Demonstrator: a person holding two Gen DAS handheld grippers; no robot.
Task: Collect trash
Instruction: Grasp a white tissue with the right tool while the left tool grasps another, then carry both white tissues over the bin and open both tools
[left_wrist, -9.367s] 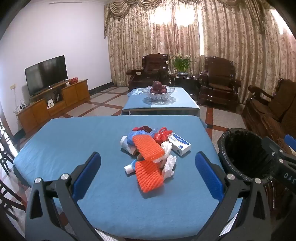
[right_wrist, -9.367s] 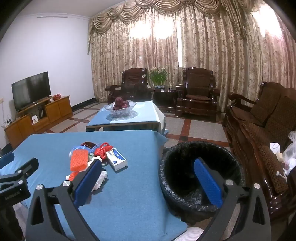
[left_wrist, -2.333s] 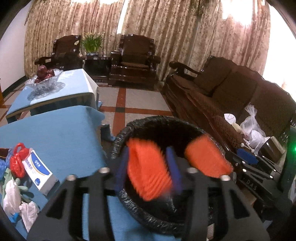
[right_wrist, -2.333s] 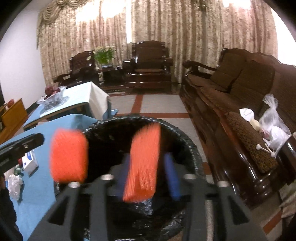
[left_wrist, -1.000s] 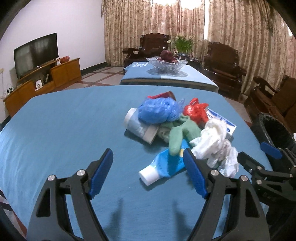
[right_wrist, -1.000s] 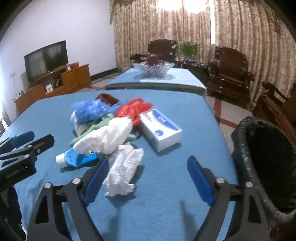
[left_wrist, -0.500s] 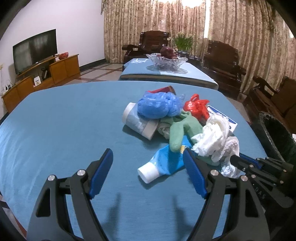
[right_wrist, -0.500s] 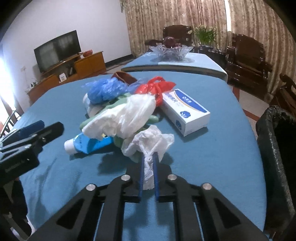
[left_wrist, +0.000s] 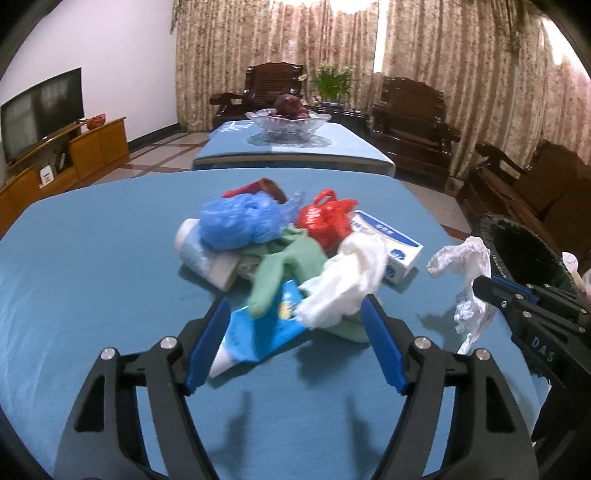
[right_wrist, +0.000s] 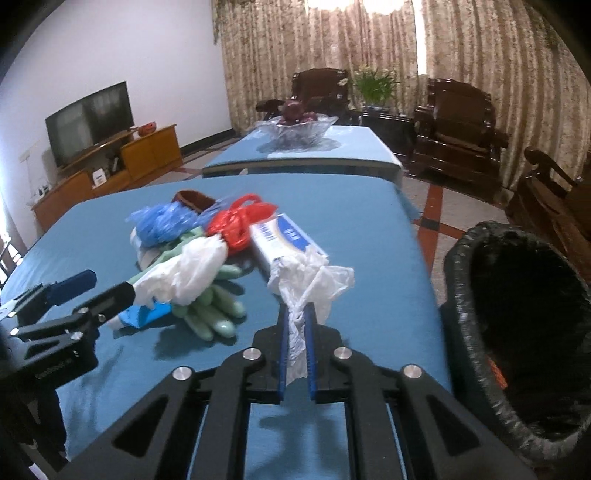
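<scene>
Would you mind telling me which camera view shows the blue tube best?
The left wrist view: the blue tube lies nearly whole between the open left gripper's fingers. The right wrist view shows only its cap end, behind a green glove.

- The trash bin (right_wrist: 524, 332) is cut off by the right wrist picture's right edge; its black-lined inside is too dark to read, apart from a small orange patch low down.
- The blue tube (left_wrist: 258, 332) lies partly under the green glove (left_wrist: 284, 266) and white bag (left_wrist: 347, 280).
- Print on the white-and-blue box (right_wrist: 284, 236) is too blurred to read.
- The white cylinder (left_wrist: 195, 251), perhaps a bottle, is mostly covered by the blue bag (left_wrist: 236, 221).
</scene>
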